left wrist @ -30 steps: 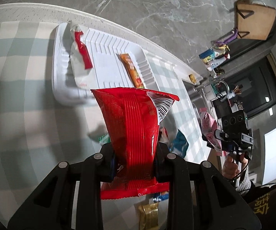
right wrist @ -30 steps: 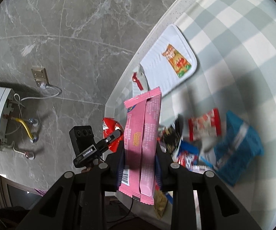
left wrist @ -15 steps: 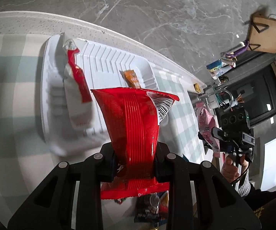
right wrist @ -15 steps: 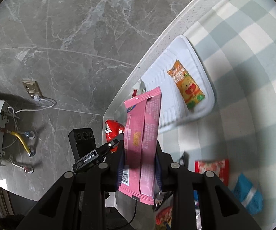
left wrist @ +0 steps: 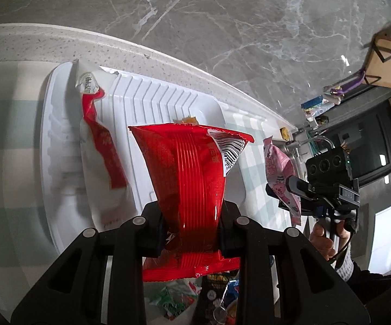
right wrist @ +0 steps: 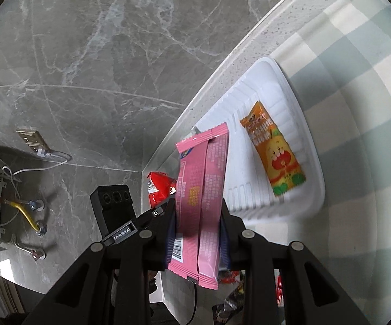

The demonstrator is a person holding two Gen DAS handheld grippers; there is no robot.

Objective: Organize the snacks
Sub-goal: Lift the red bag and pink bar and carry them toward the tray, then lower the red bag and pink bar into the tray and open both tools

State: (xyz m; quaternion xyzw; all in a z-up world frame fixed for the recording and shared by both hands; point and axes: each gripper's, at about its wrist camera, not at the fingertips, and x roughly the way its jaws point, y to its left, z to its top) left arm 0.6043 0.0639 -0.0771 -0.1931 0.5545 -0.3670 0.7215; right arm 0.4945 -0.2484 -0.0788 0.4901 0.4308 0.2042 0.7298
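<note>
**Two packets carried, one white tray ahead of both**

Two grippers are loaded, and each faces the same white ribbed plastic tray (left wrist: 168, 103) near the far edge of the checked green-and-white worktop (right wrist: 358, 54); the left gripper (left wrist: 191, 230) is clamped on a glossy red foil snack packet (left wrist: 190, 178), which stands upright between its jaws with its long axis running along the fingers; the right gripper (right wrist: 198, 233) is clamped likewise on a long pink wrapped snack bar (right wrist: 203, 189), also upright; the relation that matters is that the tray lies straight ahead of and below each packet, so a forward and downward reach should bring either one over it; the tray's long axis seems to run across the left view and away from the right one, though the fisheye bends this; from the left wrist the tray fills the ground just beyond the red packet, so the left hand looks the nearer of the two; in the tray lie a white pouch with a red stripe (left wrist: 98, 149) on its left side and an orange cartoon-printed snack sachet (right wrist: 274, 151) towards its right, lengthwise with the ribs; the bare ribbed floor between them is the likely landing place; more loose snacks (left wrist: 190, 295) lie on the worktop under the grippers.
</note>
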